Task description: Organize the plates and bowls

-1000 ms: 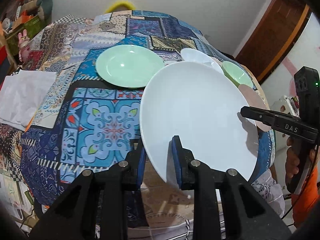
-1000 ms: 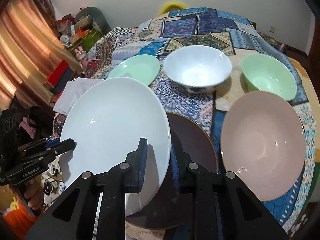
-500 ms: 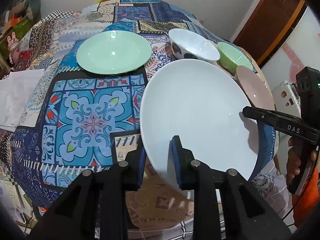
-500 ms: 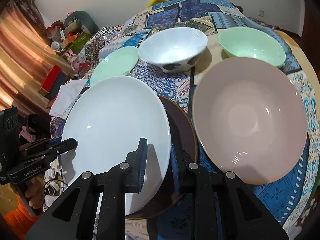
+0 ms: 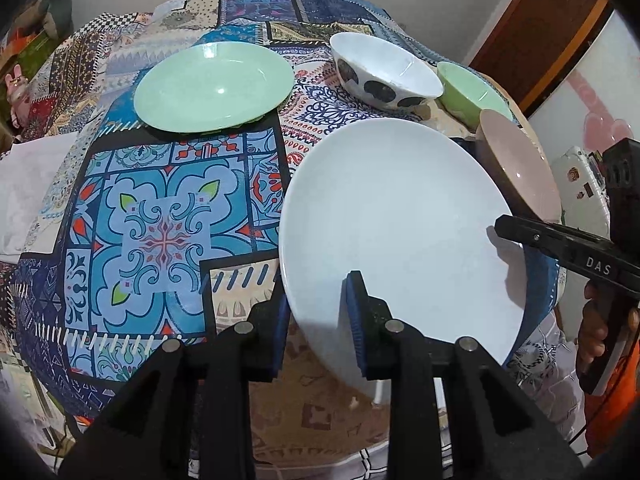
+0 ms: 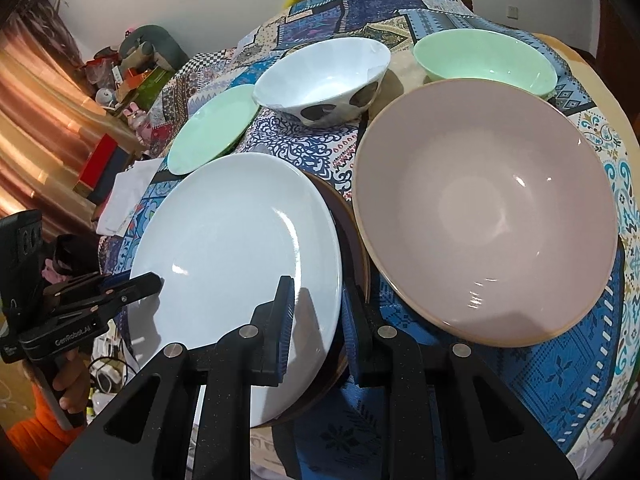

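Left wrist view: my left gripper [image 5: 316,312] straddles the near rim of the white plate [image 5: 400,224], one blue pad under the rim, the other on its upper face. Its jaws have just been opening slightly, with the rim between them, and I cannot tell whether the pads press on it. At the plate's right edge, my right gripper [image 5: 502,226] reaches in from the side (its body is lettered DAS), held by my hand [image 5: 592,340].

Right wrist view: the right gripper [image 6: 316,312] is nearly closed, with the white plate [image 6: 236,248] edge between its pads, so it grips that rim. Under the plate lies a dark brown plate [image 6: 354,240], only its right margin showing; whether the two touch I cannot tell. My left gripper [image 6: 154,280] meets the white plate at its far left rim.

Surroundings: the pink bowl [image 6: 484,212] sits just beside the brown plate, close against the right gripper's outer finger. Behind it stand the green bowl [image 6: 486,60] and the white bowl [image 6: 324,76] with dark spots. The green plate [image 5: 212,86] lies well apart on the patchwork tablecloth [image 5: 160,220]. A white folded cloth [image 5: 28,184] rests at the table's left edge.
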The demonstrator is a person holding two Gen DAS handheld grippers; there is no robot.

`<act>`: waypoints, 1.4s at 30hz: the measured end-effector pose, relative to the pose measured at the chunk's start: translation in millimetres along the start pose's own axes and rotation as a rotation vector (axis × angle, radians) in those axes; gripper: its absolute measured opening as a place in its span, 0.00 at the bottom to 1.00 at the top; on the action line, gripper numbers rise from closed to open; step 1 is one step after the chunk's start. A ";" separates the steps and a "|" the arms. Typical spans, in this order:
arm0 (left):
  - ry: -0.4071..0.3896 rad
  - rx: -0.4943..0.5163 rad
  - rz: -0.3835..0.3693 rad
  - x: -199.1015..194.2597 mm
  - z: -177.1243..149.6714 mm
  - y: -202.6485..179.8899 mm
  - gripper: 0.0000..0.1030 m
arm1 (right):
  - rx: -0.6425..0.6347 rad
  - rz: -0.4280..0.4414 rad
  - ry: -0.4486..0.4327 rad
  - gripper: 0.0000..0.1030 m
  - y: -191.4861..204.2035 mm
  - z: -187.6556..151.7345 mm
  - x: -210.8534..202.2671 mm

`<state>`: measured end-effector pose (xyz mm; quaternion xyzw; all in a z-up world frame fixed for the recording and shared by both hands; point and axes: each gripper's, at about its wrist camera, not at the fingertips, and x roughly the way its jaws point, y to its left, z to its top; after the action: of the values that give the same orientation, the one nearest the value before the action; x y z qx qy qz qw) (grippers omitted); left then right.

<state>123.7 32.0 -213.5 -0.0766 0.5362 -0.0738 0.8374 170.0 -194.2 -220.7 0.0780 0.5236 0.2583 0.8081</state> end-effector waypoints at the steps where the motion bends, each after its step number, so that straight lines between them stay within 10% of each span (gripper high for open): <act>1: 0.002 0.002 0.002 1.3 0.5 -0.3 0.28 | 0.001 0.002 -0.001 0.21 -0.6 -0.1 0.1; 30: -0.012 0.030 0.013 14.9 8.2 -4.0 0.28 | -0.040 -0.083 -0.057 0.23 3.5 -7.3 -13.3; 42: -0.145 0.017 0.031 -35.7 10.4 6.9 0.31 | -0.128 -0.077 -0.108 0.23 33.2 10.8 -24.0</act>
<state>118.6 46.6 -179.1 -0.0665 0.4746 -0.0597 0.8756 160.8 -176.2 -183.4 0.0197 0.4644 0.2556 0.8477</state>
